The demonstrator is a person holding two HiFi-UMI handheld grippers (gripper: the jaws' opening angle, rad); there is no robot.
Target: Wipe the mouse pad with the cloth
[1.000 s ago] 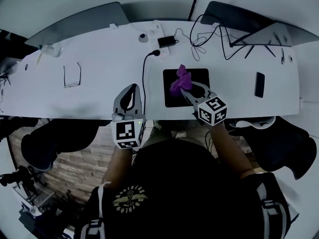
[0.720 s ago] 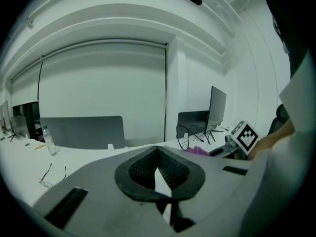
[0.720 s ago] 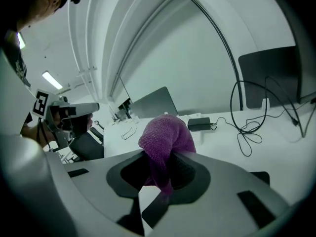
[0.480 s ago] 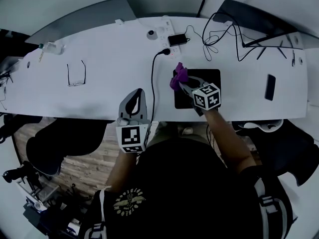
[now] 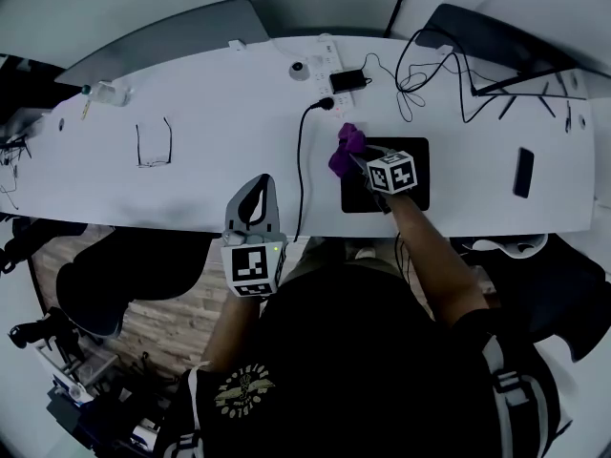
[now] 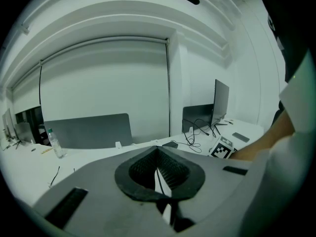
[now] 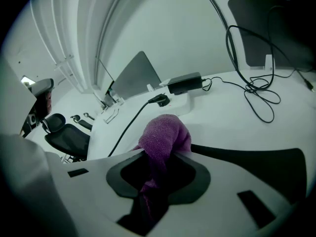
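The right gripper (image 5: 357, 160) is held over the mouse pad (image 5: 416, 197), with its marker cube (image 5: 393, 172) above the pad's middle. Its tongs are clamped on the purple cloth (image 5: 346, 149). In the right gripper view, the cloth (image 7: 163, 135) is seen bunched between the tongs of the right gripper (image 7: 159, 154), and a rounded wad protrudes past the tips. The wad is located at the far left corner of the mouse pad (image 7: 256, 159), partly over the pad's left edge and above the white bench (image 5: 210, 160). Whether the wad is pressed onto the surface cannot be determined.

The left gripper (image 5: 262, 183) is positioned at the near edge of the bench, well apart from the pad and just left of a black cable (image 5: 300, 170). In the left gripper view, the tongs of the left gripper (image 6: 158, 150) are shown pressed together at the tips, and nothing is held between them. Only the bench and the cable are visible through the opening behind the tips.

The black cable (image 7: 126, 127) is routed from the near edge of the bench to a plug beside a black adapter (image 7: 185, 83) at the far side. A pair of spectacles (image 5: 153, 144) is laid on the left part of the bench. A dark phone (image 5: 522, 172) is laid near the right end. Loose looped wires (image 5: 420, 72) are spread behind the pad.
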